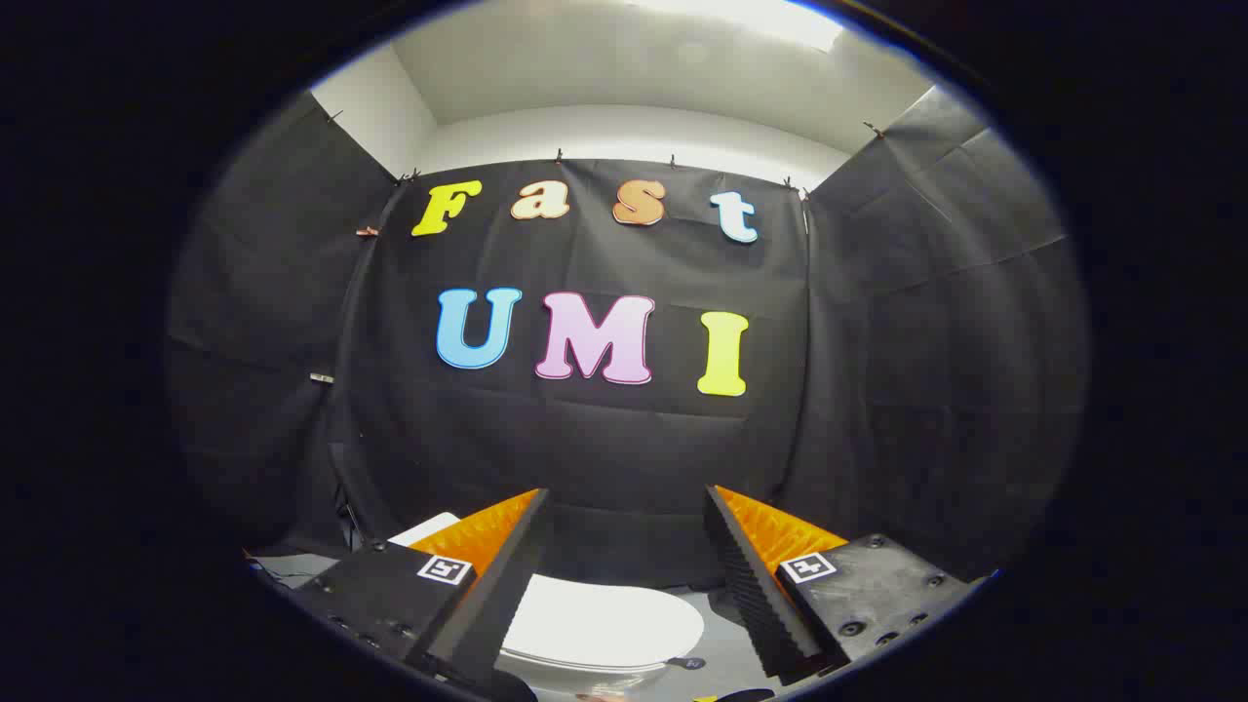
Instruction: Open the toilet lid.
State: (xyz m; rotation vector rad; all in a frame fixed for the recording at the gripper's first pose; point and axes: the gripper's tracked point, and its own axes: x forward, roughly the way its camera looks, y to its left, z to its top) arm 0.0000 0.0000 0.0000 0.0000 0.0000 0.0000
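Note:
The white toilet lid (pixel 595 622) lies closed and flat, low down between and below my two fingers. A white corner of the tank (pixel 425 529) shows behind the left finger. My gripper (pixel 624 499) is held up high above the toilet, pointing at the black cloth wall. Its orange and black ridged fingers (pixel 487 546) stand wide apart with nothing between them. The near part of the lid is hidden under the gripper body.
Black cloth walls (pixel 604 439) close the booth at the back and on both sides. A grey floor (pixel 726 643) shows to the right of the toilet, with a small dark object (pixel 688 663) on it by the lid's edge.

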